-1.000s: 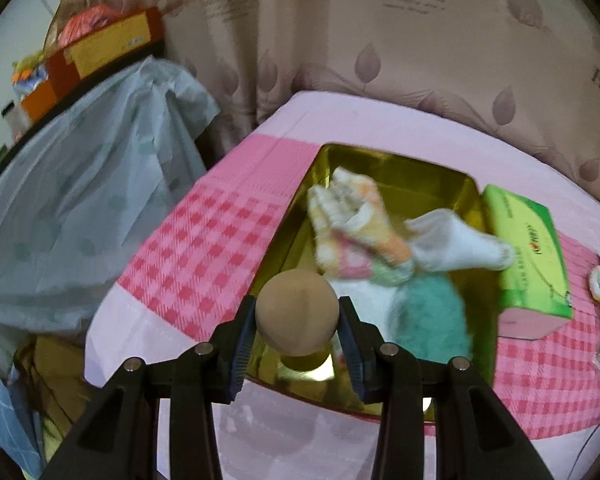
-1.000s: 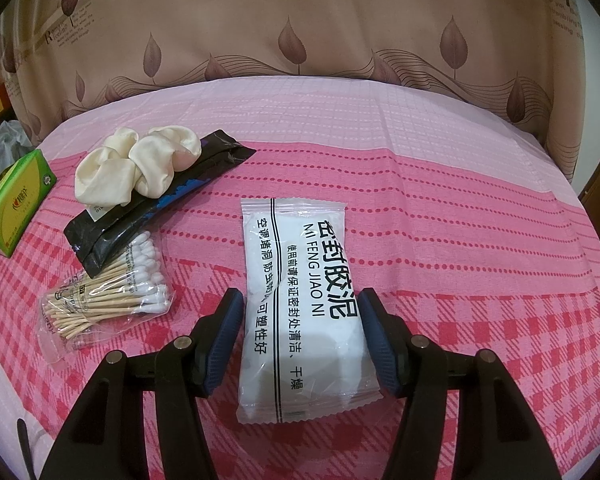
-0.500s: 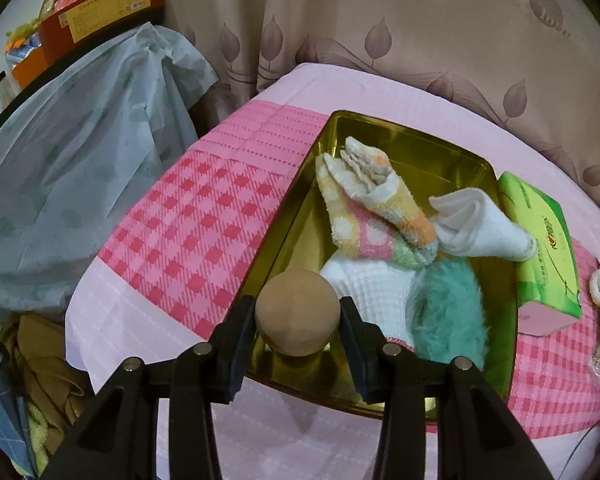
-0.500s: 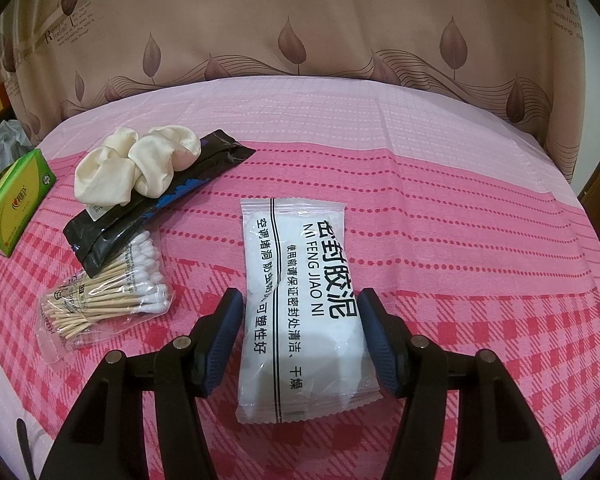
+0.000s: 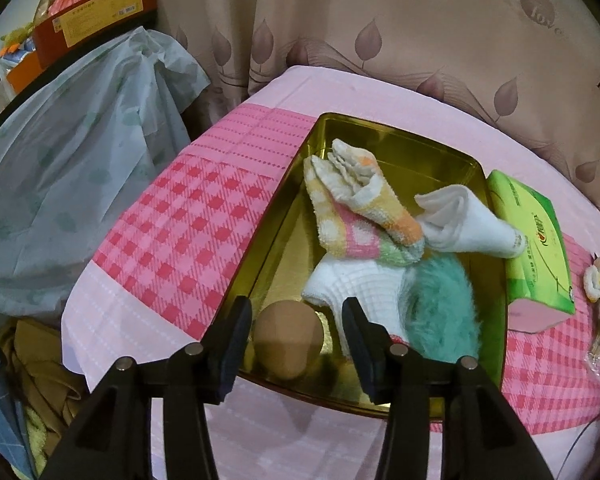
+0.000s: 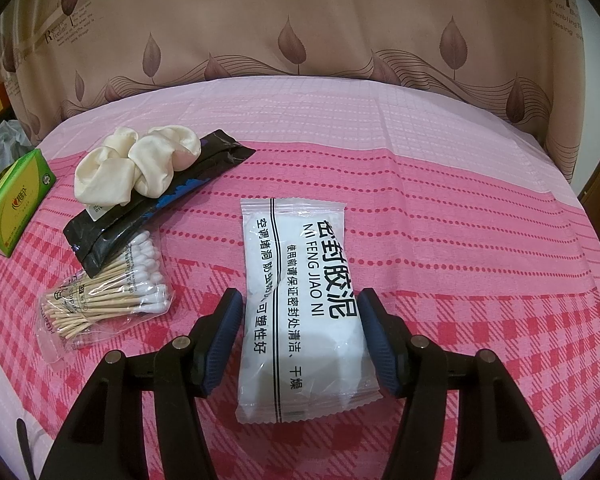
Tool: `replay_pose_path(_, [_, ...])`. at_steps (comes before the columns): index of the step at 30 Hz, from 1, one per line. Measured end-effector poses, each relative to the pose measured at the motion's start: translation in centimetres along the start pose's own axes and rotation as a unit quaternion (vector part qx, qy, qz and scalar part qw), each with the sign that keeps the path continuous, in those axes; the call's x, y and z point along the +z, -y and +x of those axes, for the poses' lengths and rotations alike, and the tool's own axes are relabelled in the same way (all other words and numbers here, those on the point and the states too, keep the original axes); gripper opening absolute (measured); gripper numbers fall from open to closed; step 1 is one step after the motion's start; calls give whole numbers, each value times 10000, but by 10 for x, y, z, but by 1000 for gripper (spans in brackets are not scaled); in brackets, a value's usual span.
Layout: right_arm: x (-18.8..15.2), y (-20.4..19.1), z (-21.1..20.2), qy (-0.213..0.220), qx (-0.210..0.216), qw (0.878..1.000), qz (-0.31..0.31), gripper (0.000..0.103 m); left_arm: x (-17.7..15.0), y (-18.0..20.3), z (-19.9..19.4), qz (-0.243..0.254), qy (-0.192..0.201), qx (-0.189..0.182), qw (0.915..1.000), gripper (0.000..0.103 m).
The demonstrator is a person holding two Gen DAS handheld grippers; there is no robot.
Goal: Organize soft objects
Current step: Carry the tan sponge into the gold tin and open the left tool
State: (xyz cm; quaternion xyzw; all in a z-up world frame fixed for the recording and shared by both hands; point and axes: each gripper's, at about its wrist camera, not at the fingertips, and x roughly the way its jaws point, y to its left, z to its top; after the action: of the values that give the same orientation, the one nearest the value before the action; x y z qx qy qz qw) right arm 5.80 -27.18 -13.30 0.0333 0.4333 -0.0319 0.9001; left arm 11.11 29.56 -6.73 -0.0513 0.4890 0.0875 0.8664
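In the left wrist view my left gripper (image 5: 296, 332) is open over the near end of a gold tin tray (image 5: 384, 132). A tan sponge ball (image 5: 289, 343) lies in the tray between the jaws, free of them. The tray also holds a patterned sock (image 5: 352, 204), a white folded cloth (image 5: 472, 224), a white knit sock (image 5: 356, 284) and a teal fluffy piece (image 5: 444, 308). In the right wrist view my right gripper (image 6: 300, 336) is open, its jaws on either side of a white sealed packet (image 6: 304, 304). A cream scrunchie (image 6: 136, 168) lies at the far left.
A green tissue pack (image 5: 536, 244) stands against the tray's right side; it also shows in the right wrist view (image 6: 14, 206). A black sachet (image 6: 148, 216) and a bag of cotton swabs (image 6: 108, 296) lie left of the packet. Plastic-covered clutter (image 5: 68, 168) stands beyond the table's left edge.
My left gripper has moved forward over the tray and opened; the tan ball has dropped from the jaws into the tray. The right gripper has not moved.
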Motion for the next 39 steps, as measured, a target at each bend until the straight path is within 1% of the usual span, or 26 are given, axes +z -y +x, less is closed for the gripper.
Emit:
replay_pose_path(5, [0,0,0,-1,-1,10000,0,57,0,-2,-8,-84,157,64,9998,48])
replay_pose_path(12, [0,1,0,-3,1,10000,0,58,-1,-19,-32,-423,622,497,9959,48])
replay_pose_path(14, [1,1,0,-3,4,10000,4,61,-2,-24,-36,-542,711,569,9944,48])
replay_pose_path(15, [1,0,0,-5,4,10000,3,66,-2,-28,-38,-596,744,585,9937,48])
replay_pose_path(18, [1,1,1,-24,129,9999,-24,67,-3,-36,-40,-766,765,685,9918,48])
replay_pose_path(20, [0,-1,1,-34,85,9999,-101,66,-3,-40,-41,-836,748,720,9911,48])
replay_pose_path(21, [0,-2,1,-33,69,9999,-116,62,-3,-41,-40,-848,737,736,9909,48])
replay_pose_path(22, [0,-1,1,-32,67,9999,-108,53,-3,-41,-39,-851,721,762,9908,48])
replay_pose_path(23, [0,-1,1,-28,58,9999,-95,51,-3,-41,-39,-846,711,788,9907,48])
replay_pose_path(28, [-1,0,-2,14,-28,10000,3,49,-3,-41,-40,-847,728,799,9905,48])
replay_pose_path(36, [-1,-10,-10,40,-339,9994,56,48,-3,-46,-37,-956,628,788,9903,48])
replay_pose_path(39, [2,-13,-18,134,-432,9989,82,48,-3,-48,-38,-985,633,773,9901,48])
